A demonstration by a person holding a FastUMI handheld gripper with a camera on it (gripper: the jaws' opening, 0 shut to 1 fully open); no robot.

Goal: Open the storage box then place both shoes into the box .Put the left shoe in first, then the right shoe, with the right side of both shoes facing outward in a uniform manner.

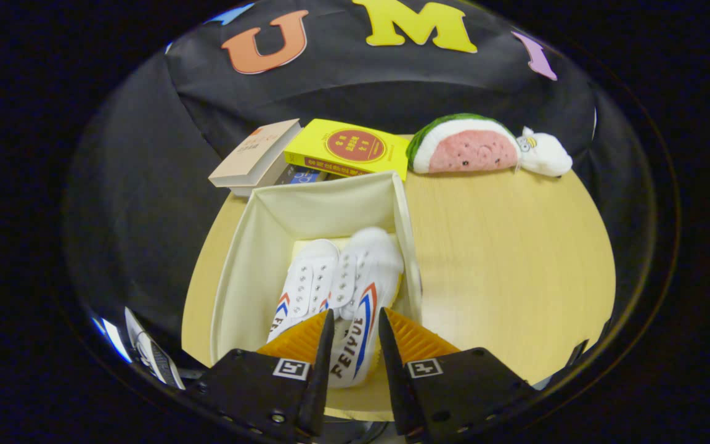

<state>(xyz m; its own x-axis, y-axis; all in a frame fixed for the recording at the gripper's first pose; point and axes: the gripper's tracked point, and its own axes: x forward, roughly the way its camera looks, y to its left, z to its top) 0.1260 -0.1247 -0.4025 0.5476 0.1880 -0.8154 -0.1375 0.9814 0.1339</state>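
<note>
Gripper (355, 345): seen at the bottom centre of the frame, its two fingers held a narrow gap apart with the heel end of one shoe between them; whether both fingers press on that shoe cannot be told.
Right-hand shoe (364, 296): a white canvas shoe with red and blue stripes on its side, set in the storage box at lower centre, its toe pointed toward the far wall of the box; its rear part is framed by the fingers and it sits slightly higher than its pair.
Left-hand shoe (302, 287): a matching white shoe, laid just beside the first and touching it, also inside the box.
Storage box (250, 246): a cream fabric box, open at the top, placed on the left part of the table at centre frame; both shoes are contained in it.
Table (515, 259): pale wood, round-edged, bare across the right half of the frame.
Books (349, 148): a yellow one and a beige one, stacked beyond the box in the upper centre.
Watermelon plush (463, 145): set upper right, with a small white plush (543, 157) touching its right end.
</note>
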